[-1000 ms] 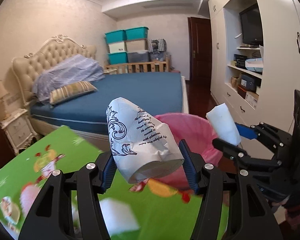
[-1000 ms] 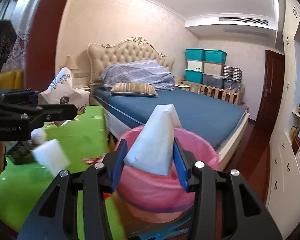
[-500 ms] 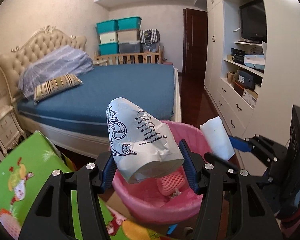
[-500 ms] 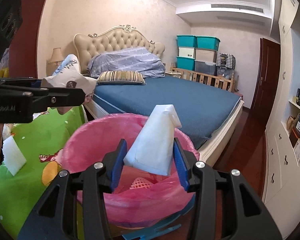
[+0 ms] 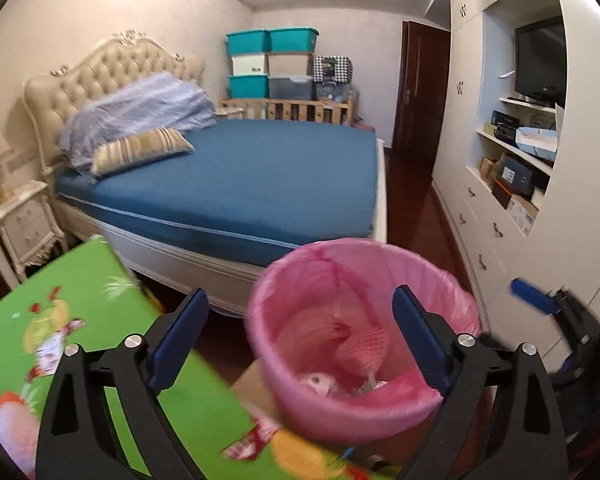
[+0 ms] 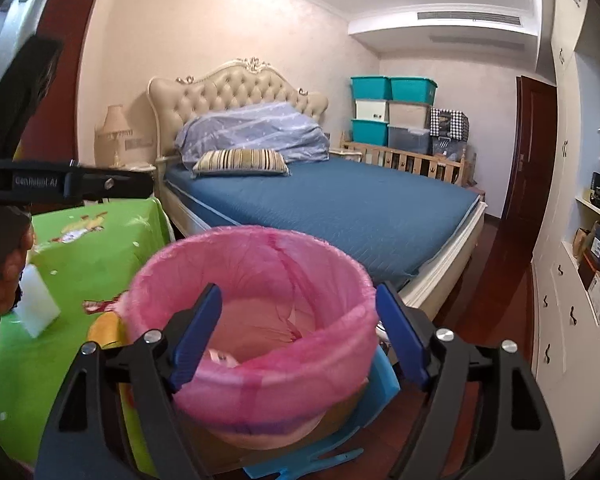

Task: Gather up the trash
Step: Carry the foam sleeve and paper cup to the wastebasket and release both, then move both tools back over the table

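Both grippers hang over the pink-lined bin (image 5: 364,344): the left gripper (image 5: 300,344) has its jaws spreading wide with nothing between the pads, and the right gripper (image 6: 298,334) is opening the same way, empty too. Trash (image 5: 340,384) lies at the bottom of the bin, below and ahead of the left pads, blurred, pale and pink pieces that cannot be told apart. To the left of both grippers a green tablecloth (image 5: 80,320) with cartoon prints covers a table, and a white block (image 6: 36,304) rests on it near a hand (image 6: 8,276) that grips the left tool. Under the bin, a blue plastic piece (image 6: 332,452) lies on the dark red floor (image 6: 500,280). Beyond the bin stands a bed (image 5: 240,176) with a blue cover, a striped pillow (image 5: 140,152) and a tufted headboard (image 6: 240,92). Teal and grey storage boxes (image 5: 272,64) are stacked at the far wall, and white cupboards (image 5: 580,220) run along the right.
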### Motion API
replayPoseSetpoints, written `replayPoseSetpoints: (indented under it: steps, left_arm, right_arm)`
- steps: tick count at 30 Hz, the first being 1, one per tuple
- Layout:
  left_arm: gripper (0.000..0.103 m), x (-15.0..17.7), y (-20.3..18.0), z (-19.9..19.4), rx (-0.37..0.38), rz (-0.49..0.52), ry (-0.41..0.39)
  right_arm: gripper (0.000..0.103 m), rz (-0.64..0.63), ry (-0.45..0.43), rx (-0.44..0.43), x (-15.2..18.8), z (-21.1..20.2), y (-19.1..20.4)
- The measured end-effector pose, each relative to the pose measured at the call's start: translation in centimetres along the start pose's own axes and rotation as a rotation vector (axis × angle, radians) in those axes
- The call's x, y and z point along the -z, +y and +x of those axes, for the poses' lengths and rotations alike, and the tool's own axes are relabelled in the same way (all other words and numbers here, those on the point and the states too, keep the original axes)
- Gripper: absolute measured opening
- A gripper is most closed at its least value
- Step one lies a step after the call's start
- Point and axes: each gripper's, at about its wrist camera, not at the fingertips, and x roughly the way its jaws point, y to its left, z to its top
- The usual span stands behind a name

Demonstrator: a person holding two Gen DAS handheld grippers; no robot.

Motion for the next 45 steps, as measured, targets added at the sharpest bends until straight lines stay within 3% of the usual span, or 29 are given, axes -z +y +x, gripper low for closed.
replayPoseSetpoints:
  steps: [11, 16, 22, 28, 38, 45]
  left_arm:
    - [0.090, 5.4, 2.0, -11.6, -0.084, 0.035, -0.085]
    - [0.090, 8.3, 4.0, -16.5, -0.132, 0.040, -0.097]
    - [0.090, 12.4, 7.4, -22.3, -0.247, 0.047, -0.100]
    - [0.090, 16.3, 11.9, -27.0, -0.366, -0.029, -0.085]
    - [0.090, 22.0, 18.2, -30.0, -0.482, -0.197, -0.015]
    - [0.090, 23.2, 20.0, -28.7, -0.477, -0.248, 0.050]
  right_arm:
    - [0.088, 0.027, -0.060, -0.034, 0.6, -6.6, 5.0]
    - [0.090, 0.060, -0.039, -0.127, 1.1, -7.2, 9.1]
    - [0.090, 0.040, 0.002, -0.217, 1.5, -7.3, 14.8]
    - [0.090, 0.034, 0.056, -0.288, 2.2, -7.0, 19.4]
    - [0.090, -0.070, 0.117, -0.372, 2.5, -7.0, 27.8]
    - [0.090, -0.127, 0.135, -0.407, 3.1, -7.2, 31.2]
